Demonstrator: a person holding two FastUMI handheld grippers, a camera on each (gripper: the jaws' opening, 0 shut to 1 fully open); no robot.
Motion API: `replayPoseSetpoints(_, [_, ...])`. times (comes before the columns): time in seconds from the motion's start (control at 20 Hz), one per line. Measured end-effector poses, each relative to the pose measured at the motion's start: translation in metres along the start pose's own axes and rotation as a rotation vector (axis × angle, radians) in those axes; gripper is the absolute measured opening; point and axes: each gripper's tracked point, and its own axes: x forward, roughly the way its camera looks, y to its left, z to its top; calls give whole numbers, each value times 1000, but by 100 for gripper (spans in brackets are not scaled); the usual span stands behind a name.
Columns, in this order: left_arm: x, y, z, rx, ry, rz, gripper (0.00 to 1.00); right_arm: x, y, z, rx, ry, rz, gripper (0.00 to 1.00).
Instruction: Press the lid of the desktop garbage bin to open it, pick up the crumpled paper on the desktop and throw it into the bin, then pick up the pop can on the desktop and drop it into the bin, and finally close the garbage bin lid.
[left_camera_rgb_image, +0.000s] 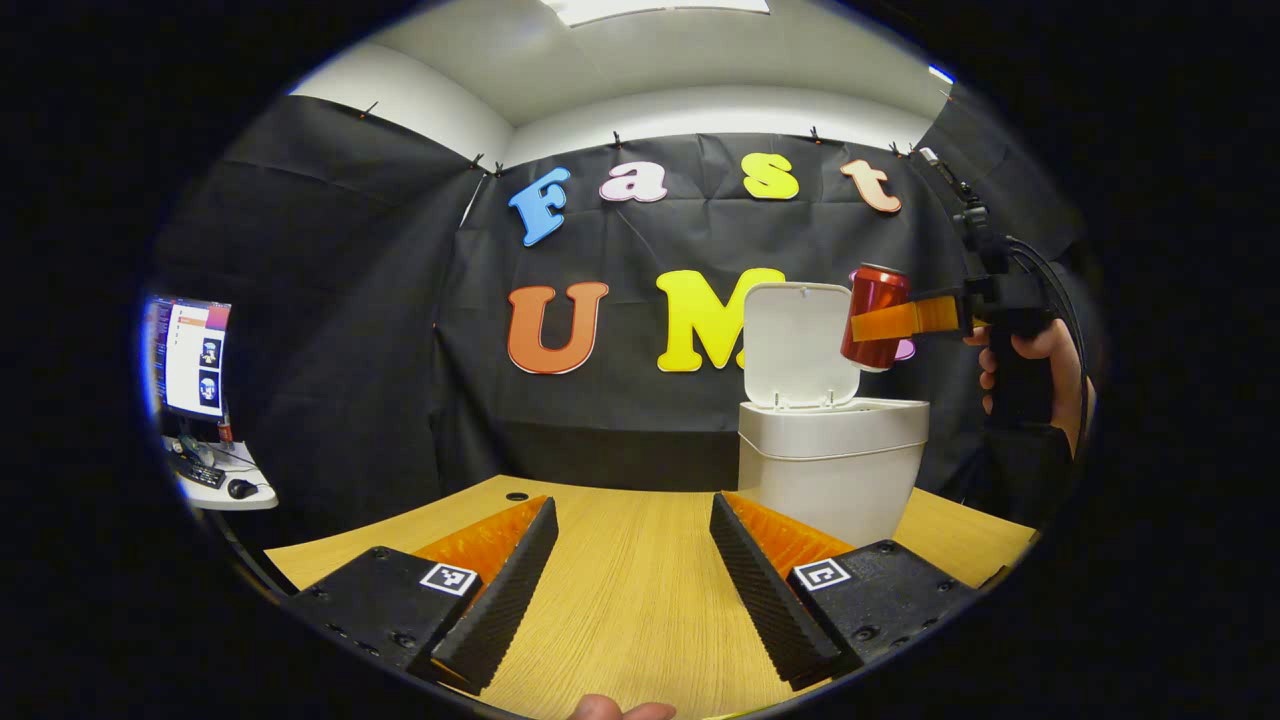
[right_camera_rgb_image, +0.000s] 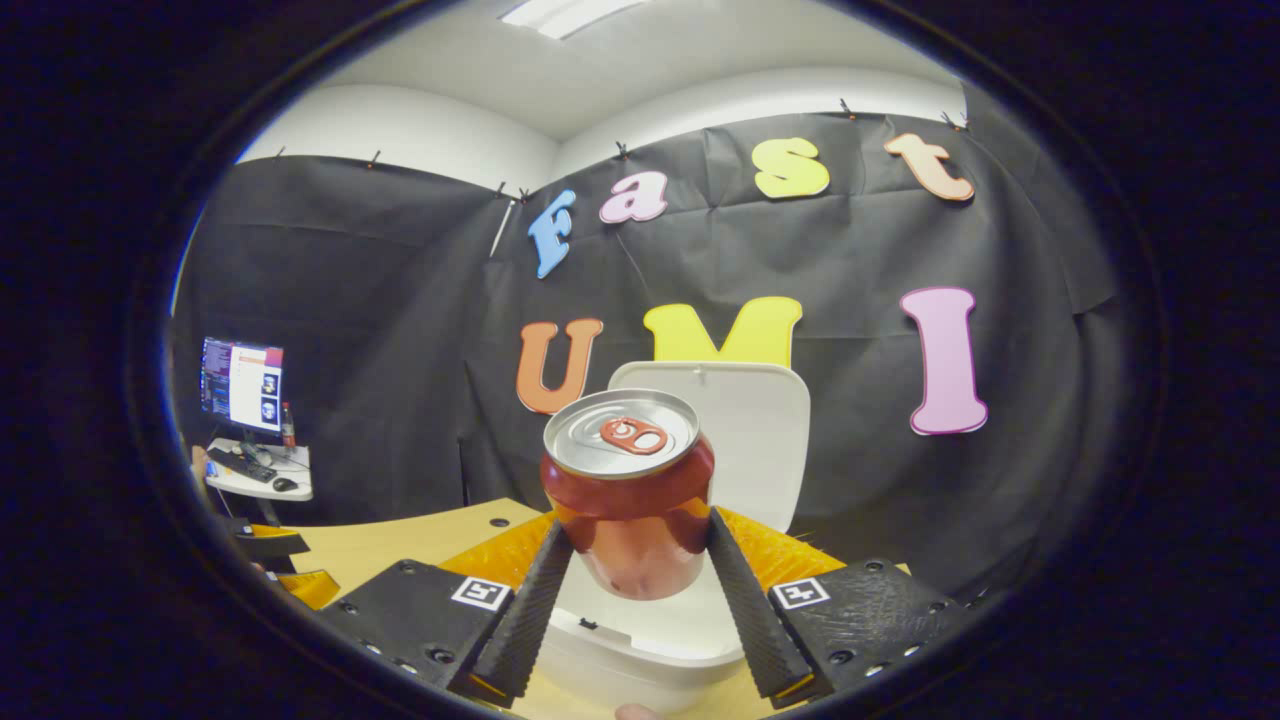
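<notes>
Fingers of the right gripper are clamping the can from both sides, pressing on its lower body while its silver top and pull tab are facing up. The can is hanging upright in the air, just above the open mouth of the bin, with the raised lid standing right behind it. In the left gripper view the same gripper is reaching in from the right, a hand wrapping its handle, and the can is tilting slightly beside the lid, above the bin's rim.

The left gripper is hovering low over the worktop, its fingers spread well apart with nothing between them. It is pointing toward the bin, which is standing on the worktop toward its far right corner, lid swung up toward the black cloth wall.

Off to the far left, past the worktop's edge, a monitor is glowing above a small side table carrying a keyboard and a mouse.
</notes>
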Motion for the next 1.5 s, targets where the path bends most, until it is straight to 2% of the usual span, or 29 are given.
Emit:
replayPoseSetpoints(0.55, [0,-2,-1,-3,5,-9,99,37,-5,-40,28,134,-31,80])
replayPoseSetpoints(0.9, [0,-1,1,5,-3,-7,99,41,-8,-46,17,149,-59,83])
replayPoseSetpoints(1.1, [0,-2,2,11,-10,-14,94,40,-6,-36,-1,116,-70,82])
replayPoseSetpoints(1.15, [0,-4,3,10,-9,-16,99,40,-6,-33,-5,105,-76,82])
replayPoseSetpoints(1.5, [2,-11,-1,-24,-4,-42,99,32,-11,6,-26,8,-120,83])
